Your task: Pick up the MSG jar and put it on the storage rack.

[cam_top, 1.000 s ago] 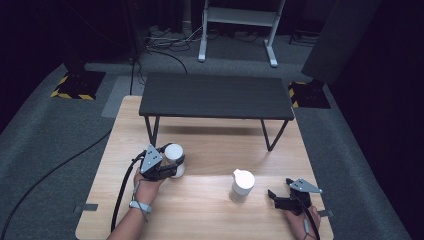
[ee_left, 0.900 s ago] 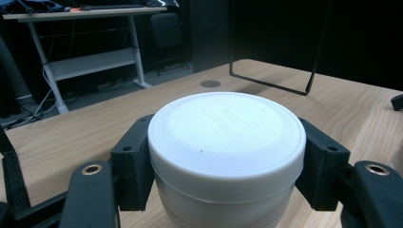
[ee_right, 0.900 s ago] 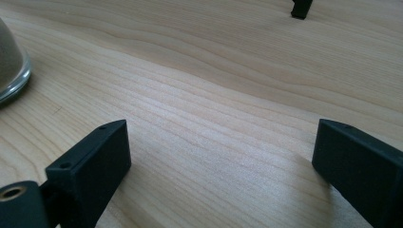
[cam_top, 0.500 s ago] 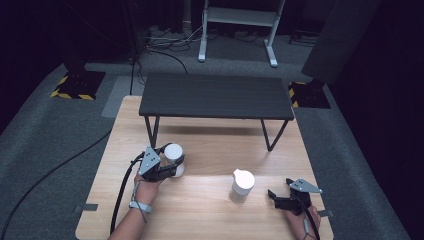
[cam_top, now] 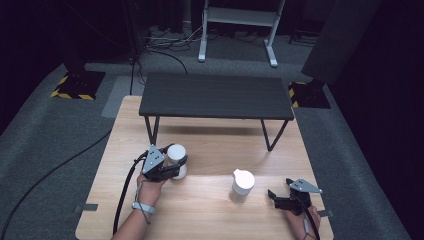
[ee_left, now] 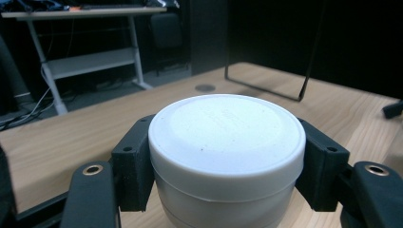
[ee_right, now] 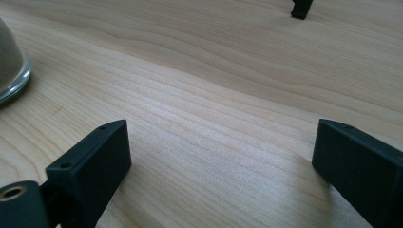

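Jaws of your left gripper [ee_left: 223,190] are clamped on the sides of a white lidded jar [ee_left: 227,156], which stands toward the left of the wooden table [cam_top: 210,215]. Your right gripper [ee_right: 228,166] rests low over bare wood, jaws spread wide and empty, near a second white container [cam_top: 242,185]. Risks: the smooth jar could slip or tilt if you lift quickly, and swinging it right might knock that second container over.

dark lab or studio: black drapes, floor cables [cam_top: 170,40], hazard-taped stand bases [cam_top: 75,85]
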Demonstrator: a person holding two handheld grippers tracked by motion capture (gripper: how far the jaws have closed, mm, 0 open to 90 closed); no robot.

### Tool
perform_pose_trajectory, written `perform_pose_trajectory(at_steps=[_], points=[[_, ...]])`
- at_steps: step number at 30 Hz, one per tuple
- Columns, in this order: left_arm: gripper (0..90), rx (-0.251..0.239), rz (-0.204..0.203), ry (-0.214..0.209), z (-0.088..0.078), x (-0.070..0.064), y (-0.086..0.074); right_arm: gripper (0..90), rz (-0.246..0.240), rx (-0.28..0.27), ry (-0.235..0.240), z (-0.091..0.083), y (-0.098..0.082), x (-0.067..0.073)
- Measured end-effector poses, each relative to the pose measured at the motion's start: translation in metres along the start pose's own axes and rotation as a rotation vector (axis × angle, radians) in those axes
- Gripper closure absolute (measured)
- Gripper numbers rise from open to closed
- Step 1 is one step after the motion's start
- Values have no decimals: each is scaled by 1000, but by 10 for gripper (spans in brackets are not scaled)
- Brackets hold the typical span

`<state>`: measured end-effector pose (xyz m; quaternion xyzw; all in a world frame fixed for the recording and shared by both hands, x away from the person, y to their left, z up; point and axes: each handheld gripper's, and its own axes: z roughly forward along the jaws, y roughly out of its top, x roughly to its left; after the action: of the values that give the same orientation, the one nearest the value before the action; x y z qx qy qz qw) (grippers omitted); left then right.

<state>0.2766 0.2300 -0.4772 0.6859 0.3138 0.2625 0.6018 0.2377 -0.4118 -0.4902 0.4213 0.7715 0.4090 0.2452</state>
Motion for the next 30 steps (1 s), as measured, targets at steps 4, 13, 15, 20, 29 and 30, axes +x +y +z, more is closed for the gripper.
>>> perform_pose_trajectory(at_steps=[4,13,15,20,29,30], points=[[334,-6,11,-18,4,-1,20,53,0,0,0,0,0,0],[332,-37,38,-60,20,1,76,53,0,0,0,0,0,0],[332,-40,35,-70,24,2,89,53,0,0,0,0,0,0],[331,-44,63,-92,33,5,123,53,0,0,1,0,0,0],[331,-66,40,-101,44,21,182,54,-2,0,3,0,0,0],[331,-75,39,-100,46,23,187,53,-2,0,4,0,0,0]])
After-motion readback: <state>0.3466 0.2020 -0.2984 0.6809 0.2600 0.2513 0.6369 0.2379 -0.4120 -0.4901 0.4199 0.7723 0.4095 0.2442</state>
